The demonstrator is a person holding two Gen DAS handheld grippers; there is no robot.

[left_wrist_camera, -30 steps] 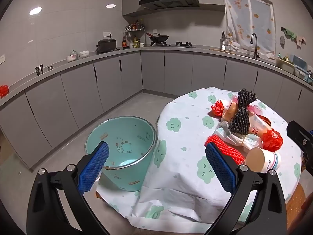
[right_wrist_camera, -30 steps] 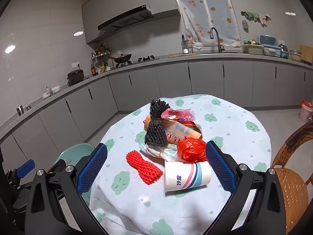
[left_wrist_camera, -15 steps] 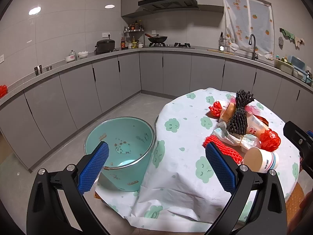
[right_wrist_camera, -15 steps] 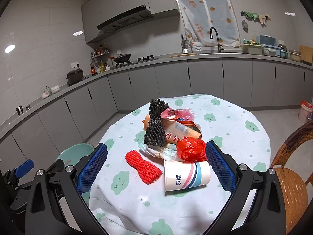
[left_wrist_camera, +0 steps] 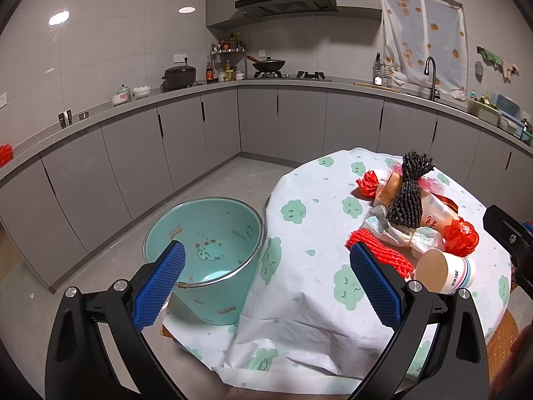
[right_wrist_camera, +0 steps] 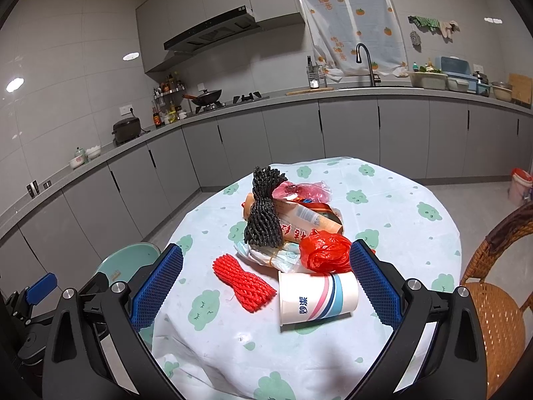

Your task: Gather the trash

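A green bucket stood on the floor, just to the left of the round table. The table had a white cloth with green clouds on it. The left gripper hung over the bucket's near rim and the table's left edge. Its two blue fingers were spread wide apart and held nothing.

All the trash sat in a pile near the middle of the table. At the left of the pile lay a red foam net, flat on the cloth. Just behind it a black foam net lay on top of the pile, with a crumpled white wrapper under it. Beside the black net lay an orange tube. Behind the tube was a pink plastic bag. A scrunched red plastic bag sat at the right of the pile. A paper cup lay on its side at the front, touching the red bag and just beside the red net.

The right gripper hung over the near side of the table, in front of the cup. Its blue fingers were wide apart too, and held nothing. A wicker chair stood to the right of the table.
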